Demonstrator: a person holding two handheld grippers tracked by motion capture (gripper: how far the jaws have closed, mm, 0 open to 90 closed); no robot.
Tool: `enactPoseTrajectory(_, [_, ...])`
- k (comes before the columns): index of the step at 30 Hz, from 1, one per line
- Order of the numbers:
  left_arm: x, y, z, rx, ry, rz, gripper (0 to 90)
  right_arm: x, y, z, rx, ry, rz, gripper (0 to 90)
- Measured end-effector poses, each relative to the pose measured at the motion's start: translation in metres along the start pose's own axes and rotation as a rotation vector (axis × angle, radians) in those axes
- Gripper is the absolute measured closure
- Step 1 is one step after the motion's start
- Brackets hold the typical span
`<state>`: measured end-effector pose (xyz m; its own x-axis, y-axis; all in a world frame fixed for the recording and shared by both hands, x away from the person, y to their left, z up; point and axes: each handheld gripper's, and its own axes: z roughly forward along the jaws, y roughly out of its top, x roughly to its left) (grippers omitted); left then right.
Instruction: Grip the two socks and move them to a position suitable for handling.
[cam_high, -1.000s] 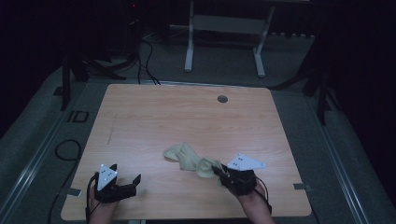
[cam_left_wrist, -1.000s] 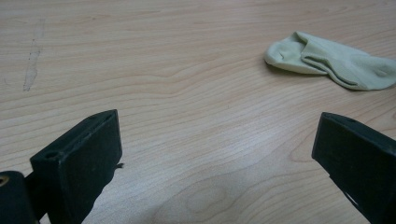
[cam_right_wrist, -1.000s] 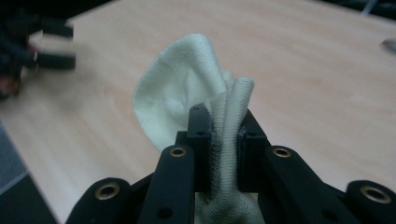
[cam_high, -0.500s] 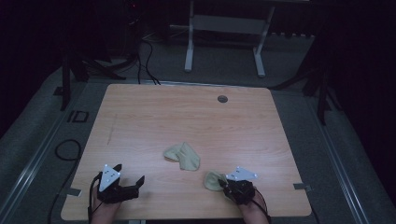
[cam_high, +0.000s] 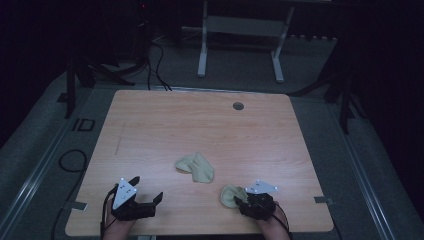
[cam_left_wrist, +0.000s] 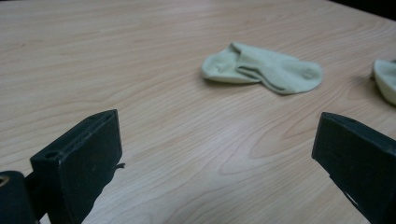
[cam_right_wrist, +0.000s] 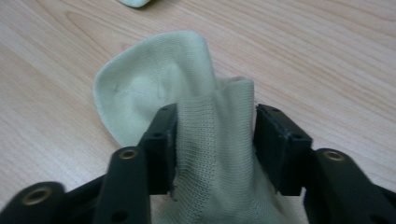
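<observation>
Change since the earlier frames: one sock (cam_high: 230, 195) has come away from the pair at mid-table and now lies at the near right edge, drawn there with the right gripper (cam_high: 248, 204), which has come back toward the person and down; the jaws of that gripper have just been opening, with the sock between them.

Sock, near right: pale green, knitted; in the right gripper view (cam_right_wrist: 187, 135) its ribbed end runs up between the two black jaws, the cloth bunched and brushing both inner faces, the grip released rather than clenched; the rounded end lies flat on the wood beyond the jaw tips.

Second sock (cam_high: 195, 167): same colour, lying flat and loosely folded near mid-table, well apart from the first; seen in the left gripper view (cam_left_wrist: 261, 69) as a flattened oval, with the edge of the first sock at the right border.

Left gripper (cam_high: 145, 187): at the near left edge, held in a hand; jaws wide apart, nothing between them, bare wood beneath.

Table (cam_high: 165, 125): light wood grain; a small round grommet (cam_high: 238, 106) near the far edge.

Surroundings: dark floor, cables (cam_high: 157, 60), a white frame (cam_high: 240, 45) beyond the table.
</observation>
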<state>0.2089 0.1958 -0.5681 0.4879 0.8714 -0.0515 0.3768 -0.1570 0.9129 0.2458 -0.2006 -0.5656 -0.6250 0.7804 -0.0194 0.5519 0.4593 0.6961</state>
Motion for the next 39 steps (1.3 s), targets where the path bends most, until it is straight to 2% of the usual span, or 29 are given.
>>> enactPoseTrajectory(2, [-0.001, 0.0, 0.0, -0.004, -0.003, -0.001, 1.5, 0.0, 0.0, 0.0, 0.0, 0.001, -0.003, 44.2])
enactPoseTrajectory(4, [-0.005, 0.003, -0.001, -0.011, -0.01, 0.0, 1.5, 0.0, 0.0, 0.0, 0.016, 0.012, -0.018, 36.1])
enactPoseTrajectory(7, [-0.012, 0.008, -0.001, -0.026, -0.03, 0.0, 1.5, -0.002, 0.0, 0.001, 0.022, 0.01, -0.018, 28.7])
enactPoseTrajectory(8, [-0.012, 0.008, -0.001, -0.026, -0.03, 0.0, 1.5, -0.002, 0.0, 0.001, 0.022, 0.01, -0.018, 28.7])
enactPoseTrajectory(9, [-0.02, 0.011, 0.001, -0.028, -0.051, 0.013, 1.5, -0.003, 0.0, 0.002, 0.026, 0.007, -0.014, 26.9])
enactPoseTrajectory(10, [-0.025, 0.014, 0.003, -0.023, -0.07, 0.024, 1.5, -0.005, 0.001, 0.002, 0.035, 0.011, -0.017, 20.7])
enactPoseTrajectory(13, [-0.037, 0.019, 0.008, -0.007, -0.118, 0.042, 1.5, -0.006, 0.003, 0.002, 0.051, 0.022, -0.02, 17.1])
enactPoseTrajectory(14, [-0.043, 0.022, 0.011, 0.002, -0.135, 0.05, 1.5, -0.006, 0.003, 0.001, 0.047, 0.022, -0.018, 17.1])
enactPoseTrajectory(15, [-0.043, 0.022, 0.011, 0.002, -0.135, 0.05, 1.5, -0.006, 0.003, 0.001, 0.047, 0.022, -0.018, 17.1])
enactPoseTrajectory(18, [-0.057, 0.03, 0.02, 0.019, -0.209, 0.063, 1.6, -0.007, 0.007, -0.007, 0.024, 0.034, -0.013, 17.2])
enactPoseTrajectory(19, [-0.063, 0.032, 0.023, 0.023, -0.25, 0.074, 1.7, -0.007, 0.008, -0.009, 0.015, 0.037, -0.012, 17.9])
enactPoseTrajectory(20, [-0.068, 0.035, 0.026, 0.031, -0.267, 0.086, 1.9, -0.007, 0.011, -0.014, -0.001, 0.041, -0.01, 21.9])
enactPoseTrajectory(22, [-0.077, 0.039, 0.031, 0.035, -0.298, 0.112, 6.1, -0.006, 0.014, -0.022, -0.028, 0.048, -0.011, 25.3])
enactPoseTrajectory(23, [-0.082, 0.041, 0.033, 0.037, -0.318, 0.125, 8.1, -0.006, 0.015, -0.026, -0.046, 0.045, -0.012, 32.1])
enactPoseTrajectory(26, [-0.095, 0.046, 0.038, 0.016, -0.388, 0.163, 26.2, -0.001, 0.016, -0.037, -0.083, 0.063, -0.042, 47.4])
enactPoseTrajectory(27, [-0.099, 0.048, 0.041, 0.015, -0.42, 0.177, 35.4, 0.001, 0.016, -0.038, -0.085, 0.066, -0.053, 52.4])
enactPoseTrajectory(28, [-0.103, 0.049, 0.043, 0.014, -0.432, 0.189, 42.4, 0.003, 0.015, -0.041, -0.09, 0.063, -0.073, 55.5])
enactPoseTrajectory(29, [-0.107, 0.051, 0.046, 0.019, -0.443, 0.202, 43.4, 0.005, 0.014, -0.043, -0.096, 0.056, -0.086, 57.5])
enactPoseTrajectory(31, [-0.116, 0.053, 0.054, 0.035, -0.458, 0.231, 51.4, 0.008, 0.013, -0.045, -0.089, 0.069, -0.098, 58.8])
enactPoseTrajectory(33, [-0.123, 0.055, 0.061, 0.054, -0.483, 0.248, 59.5, 0.009, 0.011, -0.045, -0.076, 0.084, -0.092, 58.9])
enactPoseTrajectory(36, [-0.135, 0.055, 0.075, 0.105, -0.494, 0.284, 71.6, 0.011, 0.005, -0.041, -0.041, 0.097, -0.103, 59.4])
enactPoseTrajectory(37, [-0.138, 0.054, 0.081, 0.127, -0.495, 0.295, 74.0, 0.011, 0.002, -0.04, -0.033, 0.104, -0.105, 60.0])
enactPoseTrajectory(39, [-0.146, 0.051, 0.091, 0.172, -0.474, 0.345, 76.0, 0.011, -0.002, -0.039, -0.018, 0.108, -0.103, 61.9])
